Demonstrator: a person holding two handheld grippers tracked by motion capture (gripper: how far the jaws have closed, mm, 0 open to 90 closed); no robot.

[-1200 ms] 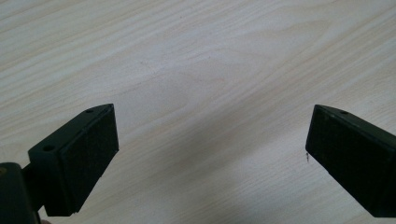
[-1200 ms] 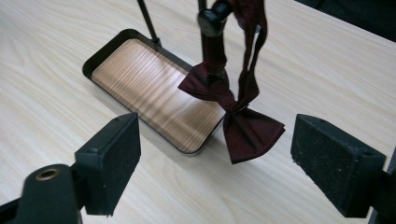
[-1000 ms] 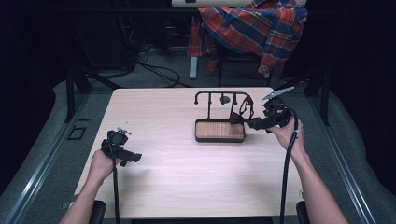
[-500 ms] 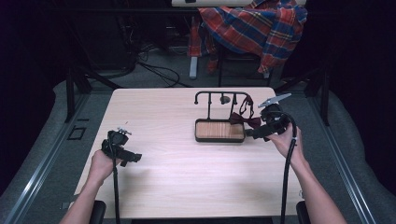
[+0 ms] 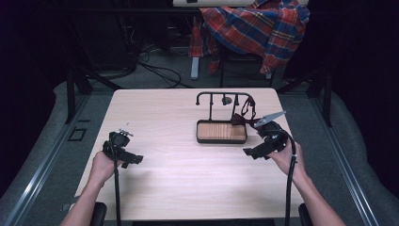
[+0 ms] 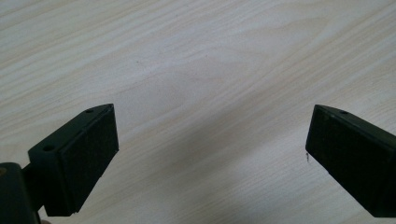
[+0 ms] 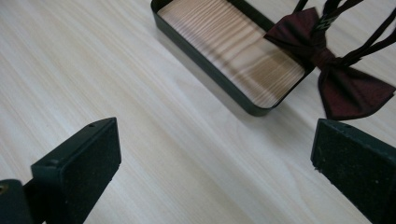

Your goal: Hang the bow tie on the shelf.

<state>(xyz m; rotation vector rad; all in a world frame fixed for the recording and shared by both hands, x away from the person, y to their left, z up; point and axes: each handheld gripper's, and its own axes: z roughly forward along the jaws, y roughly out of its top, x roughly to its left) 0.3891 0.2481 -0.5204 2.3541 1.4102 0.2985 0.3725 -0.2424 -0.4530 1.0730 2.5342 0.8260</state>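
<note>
Nearest the person, the left gripper (image 5: pixel 123 151) sits low over the bare table (image 5: pixel 188 188), well apart from everything else; in its own view the jaws stand wide apart with nothing between them but wood grain. Farther in and to the other side, the right gripper (image 5: pixel 264 143) hangs just beside the near right corner of the tray (image 5: pixel 221 140), jaws likewise spread wide and holding nothing. In its own view the tray (image 7: pixel 205 65) lies ahead on the table, and the bow tie (image 7: pixel 327 70) shows at the upper right, its dark red wings drooping over the tray's far corner while its straps run up out of view. From above, the bow tie (image 5: pixel 243 118) hangs by those straps from the right end of the rack (image 5: pixel 223 95), a black bar standing behind the tray with a small knob on it. The likely trouble is in the grab: the tie is soft and swings freely, so closing on one wing alone could let the fabric slip out or twist. Pulling sideways rather than lifting the strap clear of the bar could drag the light rack over or shove the tray. Beyond the table, a plaid cloth (image 5: pixel 254 26) is draped over a chair.
</note>
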